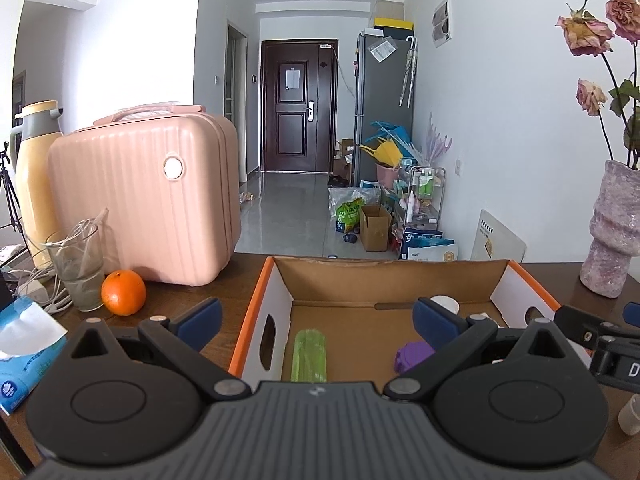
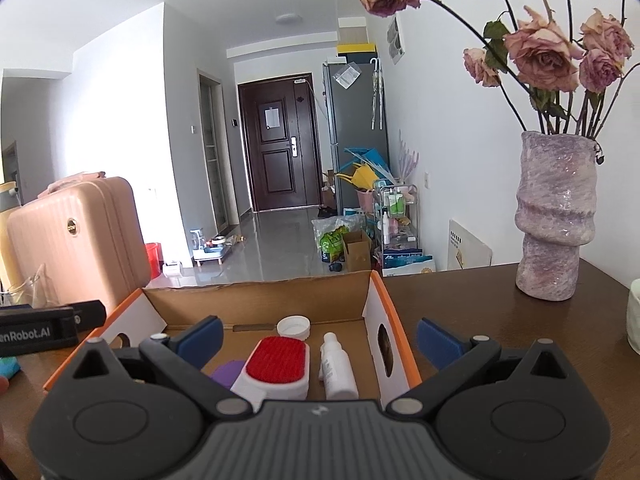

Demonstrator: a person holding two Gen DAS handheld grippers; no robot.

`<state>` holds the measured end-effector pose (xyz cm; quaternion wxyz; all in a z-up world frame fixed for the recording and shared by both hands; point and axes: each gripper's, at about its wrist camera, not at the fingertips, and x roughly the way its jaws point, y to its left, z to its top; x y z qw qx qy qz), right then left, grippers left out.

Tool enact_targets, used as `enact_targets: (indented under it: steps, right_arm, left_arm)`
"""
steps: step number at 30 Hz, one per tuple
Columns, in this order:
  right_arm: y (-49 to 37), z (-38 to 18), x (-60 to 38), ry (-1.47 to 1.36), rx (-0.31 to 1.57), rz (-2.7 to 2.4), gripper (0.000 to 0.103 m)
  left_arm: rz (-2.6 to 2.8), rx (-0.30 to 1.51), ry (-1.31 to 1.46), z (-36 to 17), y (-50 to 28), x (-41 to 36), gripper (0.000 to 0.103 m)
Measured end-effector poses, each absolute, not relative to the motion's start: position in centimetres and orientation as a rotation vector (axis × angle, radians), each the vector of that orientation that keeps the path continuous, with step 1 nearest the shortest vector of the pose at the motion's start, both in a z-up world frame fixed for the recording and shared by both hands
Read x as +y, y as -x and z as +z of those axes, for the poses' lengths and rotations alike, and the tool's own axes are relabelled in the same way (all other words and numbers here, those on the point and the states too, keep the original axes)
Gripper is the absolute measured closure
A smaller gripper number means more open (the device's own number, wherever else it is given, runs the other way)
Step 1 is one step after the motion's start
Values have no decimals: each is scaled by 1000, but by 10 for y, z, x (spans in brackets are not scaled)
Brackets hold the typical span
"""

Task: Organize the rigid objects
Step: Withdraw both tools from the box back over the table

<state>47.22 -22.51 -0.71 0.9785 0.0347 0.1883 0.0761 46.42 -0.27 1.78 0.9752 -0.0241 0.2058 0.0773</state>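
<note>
Bottle (image 2: pixel 338 368) lies lengthwise in box (image 2: pixel 256 300), cap away; both hand-held grippers (image 1: pixel 318 322) (image 2: pixel 318 338) gape wide.

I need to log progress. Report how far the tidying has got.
Done: the cardboard box already holds a green bottle, a purple item, a red-topped brush, a white bottle and a white cap. In hand: nothing; left gripper and right gripper hover with jaws open and empty. Possibly left: the orange on the table.

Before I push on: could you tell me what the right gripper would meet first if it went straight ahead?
Probably the red-topped brush lying in the cardboard box, directly between the open right gripper fingers; depth is uncertain.
</note>
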Motion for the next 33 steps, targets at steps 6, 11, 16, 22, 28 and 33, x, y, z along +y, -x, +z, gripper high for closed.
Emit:
enact_targets:
  steps: [6, 11, 16, 22, 28, 33]
  right_arm:
    - [-451, -5, -228, -56, 369, 156, 0]
    - [-434, -4, -232, -58, 360, 155, 0]
    - [-417, -4, -235, -46, 358, 147, 0]
    - [-398, -4, -242, -41, 353, 138, 0]
    - [-374, -9, -249, -53, 360, 131, 0]
    - [-356, -16, -253, -50, 376, 128, 0]
  left_arm:
    - [159, 413, 47, 18, -446, -1, 0]
    - [159, 417, 46, 16, -432, 0, 0]
    - [157, 421, 49, 14, -418, 0, 0]
    - [155, 434, 43, 9, -399, -1, 0]
    - [149, 449, 60, 5, -380, -1, 0]
    - [139, 459, 48, -1, -362, -7, 0]
